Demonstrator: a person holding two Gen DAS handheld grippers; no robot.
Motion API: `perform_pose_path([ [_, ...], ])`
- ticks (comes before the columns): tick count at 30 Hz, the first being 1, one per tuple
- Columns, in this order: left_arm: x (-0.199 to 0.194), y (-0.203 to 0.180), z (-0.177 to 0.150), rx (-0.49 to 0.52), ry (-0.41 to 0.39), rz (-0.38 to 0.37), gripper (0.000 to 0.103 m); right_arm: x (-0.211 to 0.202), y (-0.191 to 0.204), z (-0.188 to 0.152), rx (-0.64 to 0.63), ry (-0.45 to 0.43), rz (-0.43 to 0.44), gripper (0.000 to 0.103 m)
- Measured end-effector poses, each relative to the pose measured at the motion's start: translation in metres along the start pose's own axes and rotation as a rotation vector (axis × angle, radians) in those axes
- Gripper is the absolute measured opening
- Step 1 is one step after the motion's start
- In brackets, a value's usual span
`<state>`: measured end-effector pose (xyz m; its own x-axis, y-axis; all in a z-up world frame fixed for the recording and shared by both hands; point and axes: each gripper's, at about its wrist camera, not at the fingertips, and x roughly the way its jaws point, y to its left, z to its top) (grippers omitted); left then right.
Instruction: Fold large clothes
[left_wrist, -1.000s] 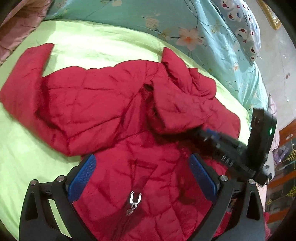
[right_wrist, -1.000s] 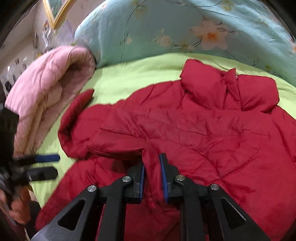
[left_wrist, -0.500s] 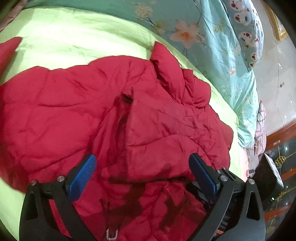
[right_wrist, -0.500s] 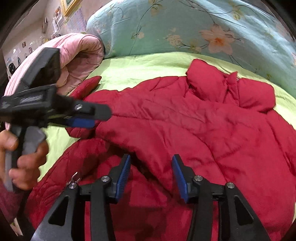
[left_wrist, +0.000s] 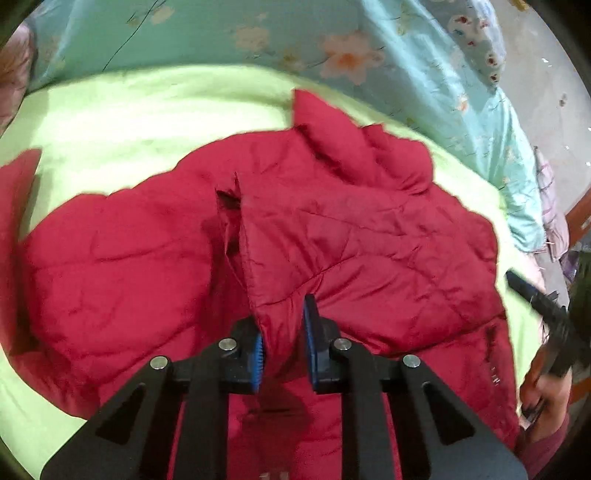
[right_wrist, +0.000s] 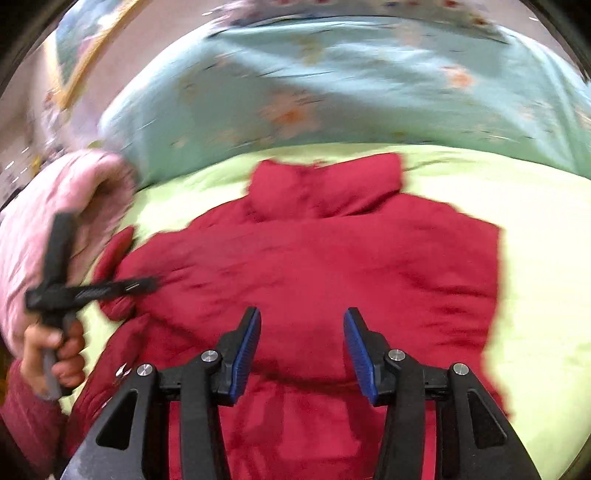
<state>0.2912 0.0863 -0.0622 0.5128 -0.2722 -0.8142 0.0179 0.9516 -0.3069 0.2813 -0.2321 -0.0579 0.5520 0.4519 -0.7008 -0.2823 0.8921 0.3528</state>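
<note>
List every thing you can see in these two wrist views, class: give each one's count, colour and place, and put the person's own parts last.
Padded jacket: one, red, spread on the green sheet, collar towards the quilt.
Sheet: one, lime green, under the jacket.
Floral quilt: one, pale turquoise with flowers, behind the sheet.
Pink padded garment: one, at the left edge of the right wrist view.
Patterned cushion: one, light with small spots, upper right of the left wrist view.
Left gripper: one, black with blue pads, closing on a fold of the jacket.
Right gripper: one, black with blue pads, open above the jacket.
Left hand: one, dark red sleeve, holding the left gripper's handle.
Right hand: one, at the right edge, blurred.
</note>
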Motion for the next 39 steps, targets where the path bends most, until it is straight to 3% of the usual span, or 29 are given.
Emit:
perform_pose_path([
  [4, 0.014, 0.016, -0.007, -0.038, 0.035, -0.017, 0.016, 0.015, -0.027, 0.013, 0.043, 0.009, -0.054, 0.051],
  [10, 0.021, 0.012, -0.01, 0.008, 0.036, 0.017, 0.017, 0.073, -0.053, 0.006, 0.04, 0.136, -0.126, 0.048],
  [19, 0.032, 0.004, -0.015, 0.061, 0.01, 0.093, 0.024, 0.089, -0.059, 0.002, 0.032, 0.138, -0.154, 0.049],
  [25, 0.016, 0.002, -0.017, 0.064, 0.01, 0.108, 0.03, 0.083, -0.055, 0.002, 0.042, 0.135, -0.165, 0.049],
  [27, 0.005, -0.003, -0.02, 0.079, -0.018, 0.138, 0.038, 0.074, -0.053, 0.004, 0.061, 0.105, -0.149, 0.049],
  [31, -0.022, -0.003, -0.027, 0.096, -0.065, 0.201, 0.045, 0.047, -0.047, 0.003, 0.096, 0.055, -0.101, 0.049],
  [39, -0.066, 0.041, -0.031, -0.03, -0.155, 0.271, 0.048, 0.002, -0.015, -0.006, 0.097, -0.017, -0.006, 0.049],
])
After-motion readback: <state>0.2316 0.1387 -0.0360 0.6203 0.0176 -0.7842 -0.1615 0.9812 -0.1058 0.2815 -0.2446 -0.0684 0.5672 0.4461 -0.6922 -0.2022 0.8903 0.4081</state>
